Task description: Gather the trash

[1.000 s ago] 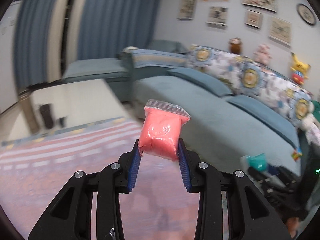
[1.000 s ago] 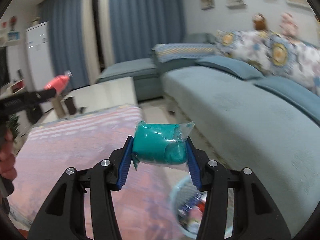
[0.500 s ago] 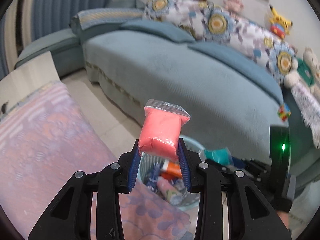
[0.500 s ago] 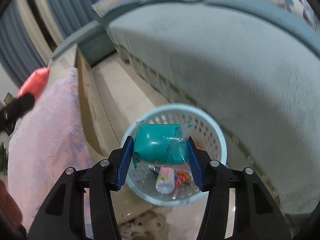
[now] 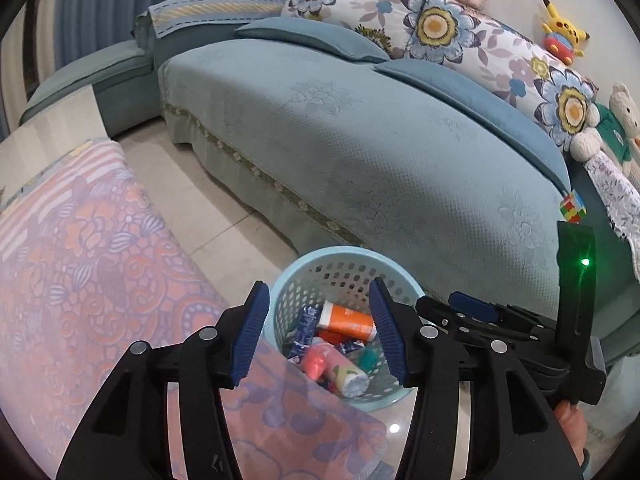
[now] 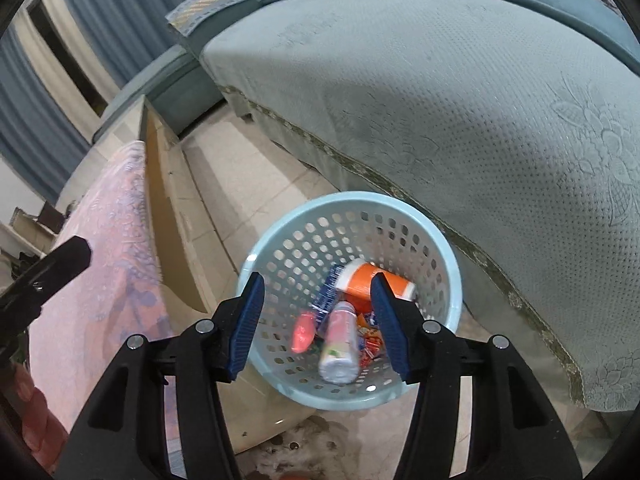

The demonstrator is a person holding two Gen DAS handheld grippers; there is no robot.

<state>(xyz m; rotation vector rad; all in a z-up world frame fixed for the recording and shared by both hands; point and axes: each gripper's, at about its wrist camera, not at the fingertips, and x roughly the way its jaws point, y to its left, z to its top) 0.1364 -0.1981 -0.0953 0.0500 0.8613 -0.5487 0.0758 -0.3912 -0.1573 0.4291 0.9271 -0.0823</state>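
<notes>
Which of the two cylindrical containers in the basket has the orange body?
The orange cylinder with white ends, lying nearest the sofa; the other, a pale pink cylinder, sits nearer the tongs.

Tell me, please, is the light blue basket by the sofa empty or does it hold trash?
It holds trash: the basket contains an orange bottle, a pale bottle and wrappers.

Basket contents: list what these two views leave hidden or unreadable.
- Basket bottom, both views: covered by piled trash.
- Orange bottle, right wrist view: partly behind the right gripper finger.
- Teal item, left wrist view: mostly buried.
- Blue wrapper: print too small.
</notes>
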